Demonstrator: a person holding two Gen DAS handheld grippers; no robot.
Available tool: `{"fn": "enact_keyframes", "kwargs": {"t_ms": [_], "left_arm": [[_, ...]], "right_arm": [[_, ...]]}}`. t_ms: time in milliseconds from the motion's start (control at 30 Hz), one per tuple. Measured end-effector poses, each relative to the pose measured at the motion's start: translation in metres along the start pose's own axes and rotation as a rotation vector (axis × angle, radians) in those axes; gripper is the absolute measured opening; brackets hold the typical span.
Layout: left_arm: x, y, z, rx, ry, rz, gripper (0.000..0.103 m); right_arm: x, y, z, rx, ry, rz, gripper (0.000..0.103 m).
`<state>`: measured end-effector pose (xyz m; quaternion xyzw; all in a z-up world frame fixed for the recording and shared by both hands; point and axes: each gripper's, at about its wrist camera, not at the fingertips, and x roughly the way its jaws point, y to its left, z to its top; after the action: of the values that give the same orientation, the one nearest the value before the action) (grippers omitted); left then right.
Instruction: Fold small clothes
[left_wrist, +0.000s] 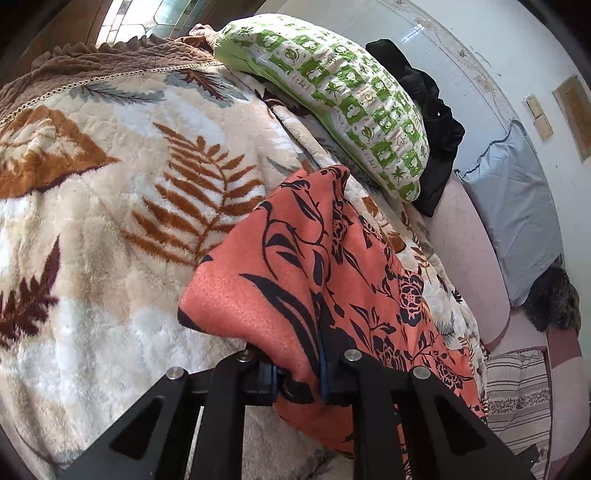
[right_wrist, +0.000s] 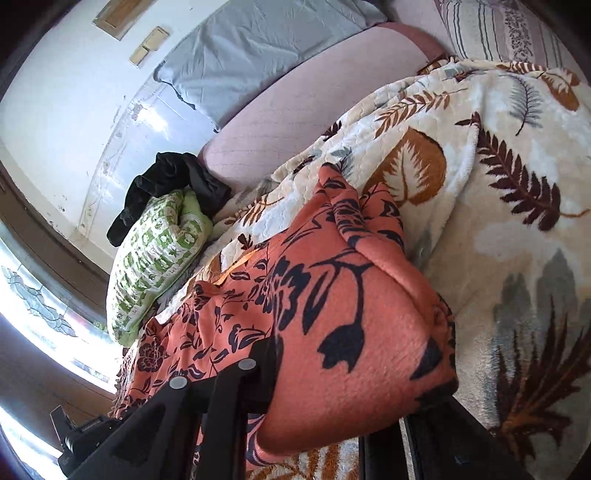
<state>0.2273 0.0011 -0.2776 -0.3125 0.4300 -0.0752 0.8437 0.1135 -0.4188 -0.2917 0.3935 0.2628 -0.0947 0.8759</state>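
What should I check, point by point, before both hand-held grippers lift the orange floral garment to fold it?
1. Left hand-held gripper shut on the orange floral garment: ok, cloth is pinched between its fingers.
2. Right hand-held gripper shut on the same garment: ok, though one finger is hidden under the cloth.
3. Garment lying flat: not ok, it is bunched and creased.
4. Garment clear of the green patterned pillow: ok.
5. Leaf-print blanket not caught in either grip: cannot tell.
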Motion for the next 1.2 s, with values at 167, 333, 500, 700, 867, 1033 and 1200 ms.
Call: {"fn": "enact_keyframes", "kwargs": {"t_ms": [167, 333, 500, 700, 867, 1033, 1200], "left_arm": [[-0.006, 0.009, -0.027, 0.036, 0.014, 0.09, 0.024], [0.009, 0.028, -0.02, -0.078, 0.039, 0.02, 0.052], [0.012, 0.026, -0.018, -0.118, 0.014, -0.066, 0.073], [0.02, 0.023, -0.013, -0.093, 0.003, 0.013, 0.022], [0.018, 0.017, -0.009, -0.039, -0.006, 0.012, 0.021], [0.018, 0.02, -0.011, -0.038, 0.006, 0.009, 0.024], [0.013, 0.01, -0.011, 0.023, -0.039, 0.026, 0.02]], "right_arm": [[-0.019, -0.019, -0.01, 0.029, 0.104, -0.064, 0.019], [-0.017, -0.056, -0.011, 0.219, 0.249, -0.09, 0.038], [-0.058, -0.067, -0.003, 0.254, 0.149, -0.194, 0.055], [-0.081, -0.01, -0.003, -0.028, -0.042, -0.296, 0.033], [-0.022, 0.061, -0.019, -0.248, 0.119, -0.134, 0.033], [0.047, 0.105, -0.056, -0.386, 0.317, -0.048, 0.033], [0.074, 0.103, -0.078, -0.473, 0.366, -0.037, 0.034]]}}
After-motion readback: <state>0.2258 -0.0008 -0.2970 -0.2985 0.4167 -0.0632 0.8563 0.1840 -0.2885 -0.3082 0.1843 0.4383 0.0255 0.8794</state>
